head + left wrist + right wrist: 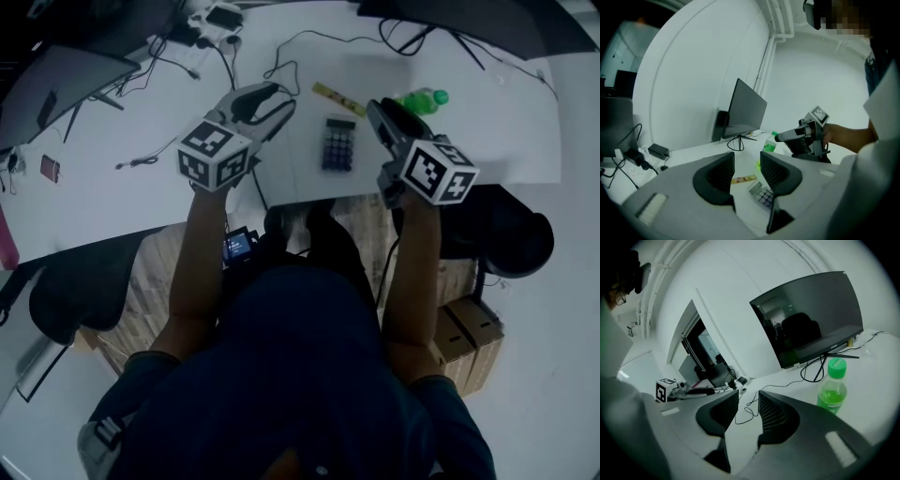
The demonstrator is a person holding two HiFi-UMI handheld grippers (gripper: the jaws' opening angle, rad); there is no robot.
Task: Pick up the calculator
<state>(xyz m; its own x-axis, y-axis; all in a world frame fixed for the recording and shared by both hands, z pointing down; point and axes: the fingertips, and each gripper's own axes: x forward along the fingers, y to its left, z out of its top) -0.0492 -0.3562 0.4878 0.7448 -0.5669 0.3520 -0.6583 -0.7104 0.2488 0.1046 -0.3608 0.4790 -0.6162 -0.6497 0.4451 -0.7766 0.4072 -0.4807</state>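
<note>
The calculator, small and dark with rows of pale keys, lies flat on the white desk between my two grippers. My left gripper hovers to its left and is open with nothing between its fingers. My right gripper hovers just to its right, also open and empty. In the left gripper view the calculator shows low between and behind the jaws of the left gripper, apart from them. The right gripper points past a cable; the calculator is not in the right gripper view.
A yellow ruler lies just beyond the calculator. A green bottle stands by the right gripper. Monitors stand at the desk's back, and cables and a power strip lie far left. Chairs sit at the near edge.
</note>
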